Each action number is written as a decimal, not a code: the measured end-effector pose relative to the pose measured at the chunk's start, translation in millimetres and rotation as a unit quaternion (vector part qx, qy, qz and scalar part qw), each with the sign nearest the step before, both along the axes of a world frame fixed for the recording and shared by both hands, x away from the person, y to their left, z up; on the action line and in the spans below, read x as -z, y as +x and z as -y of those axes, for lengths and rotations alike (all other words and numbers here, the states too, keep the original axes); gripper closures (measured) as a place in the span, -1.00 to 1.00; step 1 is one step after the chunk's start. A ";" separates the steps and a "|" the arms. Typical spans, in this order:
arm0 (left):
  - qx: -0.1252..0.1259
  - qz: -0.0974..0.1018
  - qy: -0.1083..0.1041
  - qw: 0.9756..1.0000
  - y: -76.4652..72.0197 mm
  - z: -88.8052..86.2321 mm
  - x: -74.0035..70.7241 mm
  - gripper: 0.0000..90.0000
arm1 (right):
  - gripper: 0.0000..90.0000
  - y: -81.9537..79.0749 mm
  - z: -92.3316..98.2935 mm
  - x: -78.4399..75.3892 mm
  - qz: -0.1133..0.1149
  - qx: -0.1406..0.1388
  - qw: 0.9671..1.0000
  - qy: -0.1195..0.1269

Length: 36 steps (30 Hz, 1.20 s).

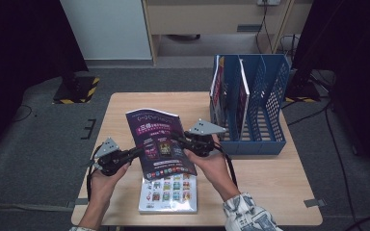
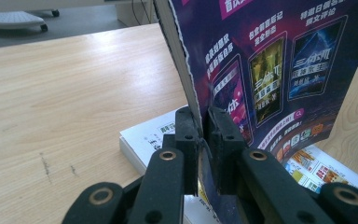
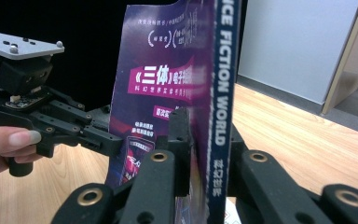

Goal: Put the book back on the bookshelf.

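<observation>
So we've got the purple magazine (image 1: 160,142) clamped at both edges, L gripper (image 1: 134,153) & R gripper (image 1: 182,140), lifted just above the white book (image 1: 168,195), left of the blue file rack (image 1: 250,103); next, we reckon: stand it upright & slot it into a free compartment.

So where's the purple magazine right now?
The purple magazine is in the middle of the high view, held up over the table between the left gripper and right gripper, just above the white book and left of the blue rack.

Wooden table (image 1: 270,192) under white booklet (image 1: 169,195), blue file rack (image 1: 262,103).
</observation>
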<state>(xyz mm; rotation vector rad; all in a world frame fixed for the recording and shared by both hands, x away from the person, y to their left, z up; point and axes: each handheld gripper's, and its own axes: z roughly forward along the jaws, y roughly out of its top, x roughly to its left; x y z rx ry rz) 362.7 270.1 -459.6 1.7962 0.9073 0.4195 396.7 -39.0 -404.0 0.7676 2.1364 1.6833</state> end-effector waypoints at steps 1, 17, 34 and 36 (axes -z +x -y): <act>0.000 0.002 0.002 1.000 -0.4 -0.3 -0.9 0.84 | 0.75 0.3 0.0 -0.5 0.001 0.000 1.000 0.001; -0.007 0.038 0.021 0.999 -6.1 -2.8 -13.5 0.86 | 0.53 3.7 0.1 -9.2 0.001 -0.015 1.000 0.007; 0.001 0.052 0.021 0.998 -7.8 0.0 -13.8 0.86 | 0.33 11.2 0.2 -25.4 0.007 -0.049 0.999 0.005; 0.001 0.053 0.021 0.998 -7.8 0.1 -13.8 0.86 | 0.33 12.2 -0.6 -28.2 0.010 -0.047 0.999 0.006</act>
